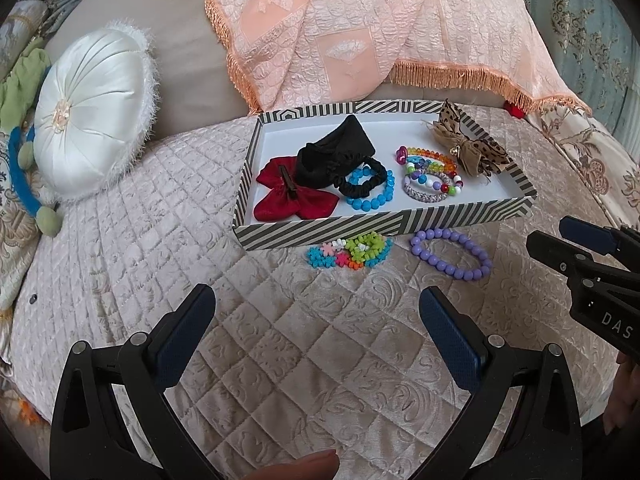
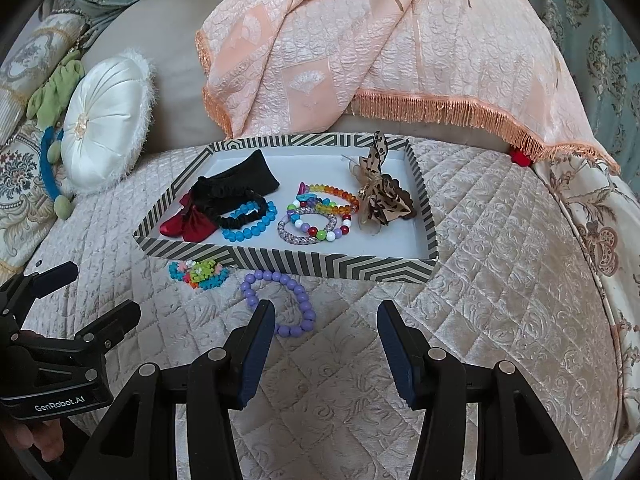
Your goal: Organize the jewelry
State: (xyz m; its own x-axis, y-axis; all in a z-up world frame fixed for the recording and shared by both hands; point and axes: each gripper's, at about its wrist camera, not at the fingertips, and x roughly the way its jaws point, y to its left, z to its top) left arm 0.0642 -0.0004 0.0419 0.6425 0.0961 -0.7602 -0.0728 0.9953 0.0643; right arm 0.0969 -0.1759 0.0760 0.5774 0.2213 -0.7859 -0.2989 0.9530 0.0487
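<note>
A striped shallow box (image 1: 360, 232) (image 2: 320, 266) lies on the quilted bed. Inside are a red bow (image 1: 294, 196), a black pouch with scrunchie (image 1: 336, 156), a blue bead bracelet (image 1: 370, 196), several coloured bead bracelets (image 1: 430, 178) (image 2: 320, 216) and a leopard bow (image 1: 472, 144) (image 2: 378, 192). In front of the box, on the quilt, rest a purple bead bracelet (image 1: 452, 254) (image 2: 280, 304) and a multicoloured flower bracelet (image 1: 352, 252) (image 2: 200, 272). My left gripper (image 1: 316, 316) (image 2: 88, 292) is open and empty, short of both. My right gripper (image 2: 326, 328) (image 1: 560, 240) is open and empty, its left finger overlapping the purple bracelet's near side.
A white round satin cushion (image 1: 92, 116) sits at the left by a blue and green soft toy (image 1: 24, 168). A peach fringed blanket (image 1: 360, 28) drapes behind the box. A small red object (image 2: 520, 158) lies at the back right. A fingertip (image 1: 304, 466) shows at the bottom.
</note>
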